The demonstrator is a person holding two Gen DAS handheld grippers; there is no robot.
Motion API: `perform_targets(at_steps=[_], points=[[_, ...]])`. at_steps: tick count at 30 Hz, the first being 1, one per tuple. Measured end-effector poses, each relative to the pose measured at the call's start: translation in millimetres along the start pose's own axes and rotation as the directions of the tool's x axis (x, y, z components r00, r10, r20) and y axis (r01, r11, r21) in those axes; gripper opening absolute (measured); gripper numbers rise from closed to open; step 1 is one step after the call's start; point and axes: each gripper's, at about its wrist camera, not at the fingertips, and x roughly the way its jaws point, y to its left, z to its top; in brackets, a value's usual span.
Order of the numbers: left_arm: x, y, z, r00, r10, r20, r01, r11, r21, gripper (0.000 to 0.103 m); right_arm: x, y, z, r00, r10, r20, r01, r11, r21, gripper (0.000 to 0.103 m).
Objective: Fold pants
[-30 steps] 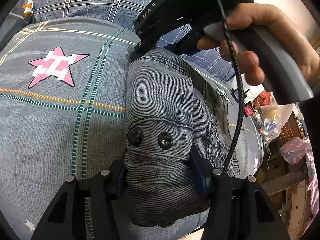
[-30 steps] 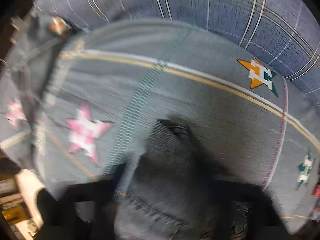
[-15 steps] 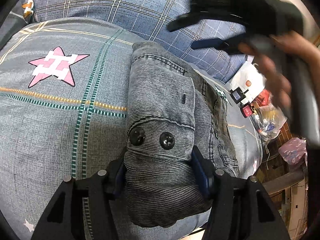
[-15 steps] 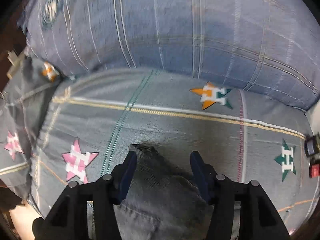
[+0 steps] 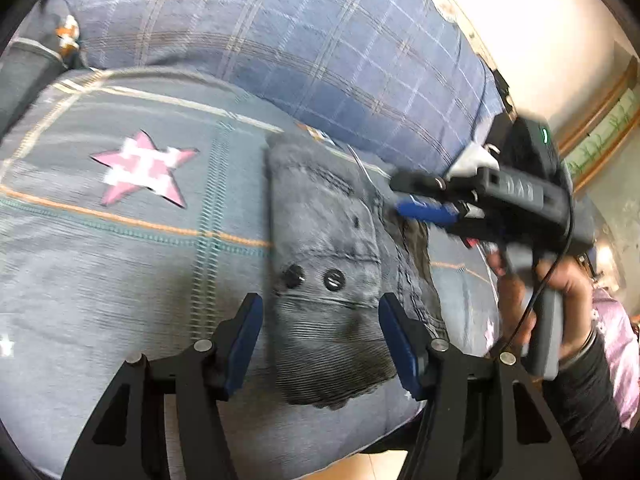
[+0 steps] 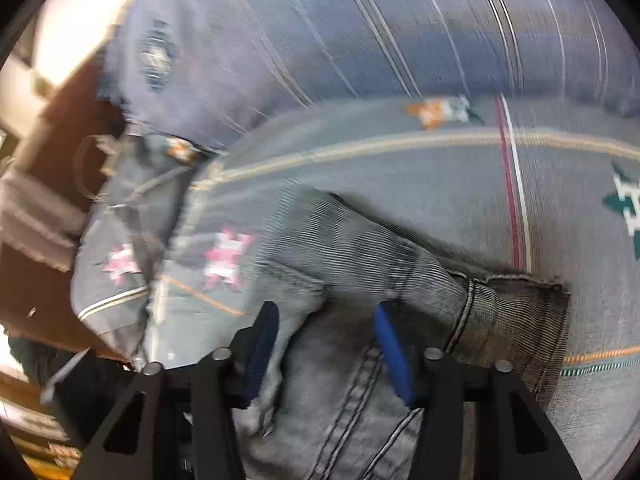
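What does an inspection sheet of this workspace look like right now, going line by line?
Surface: grey bedspread with star prints, on a bed.
Job's things: grey pants, folded into a bundle, two dark buttons showing.
Clutter: nothing seen.
Grippers: left gripper open, fingers either side of the bundle; right gripper open over the denim.
Cables: black cable hangs by the right hand.
Surroundings: blue plaid pillow; cream wall.
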Motion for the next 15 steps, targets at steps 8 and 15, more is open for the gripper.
perform_targets(at_steps=[8,15], points=[[5.3,-7.2,-0.3,0.996,0.088,-0.02,-0.088,0.996,-0.004,0.061,-7.7,-28.4,-28.4,0.999,0.005,0.034,-0.007,0.997,0.083,0.075],[53.1,-17.2,-3.8,0.958,0.263,-0.112,-0.255,0.964,0.078,0.07,-2.3,-55.1,-66.8,0.999,-0.023,-0.041,0.028,0.991,0.129,0.075]])
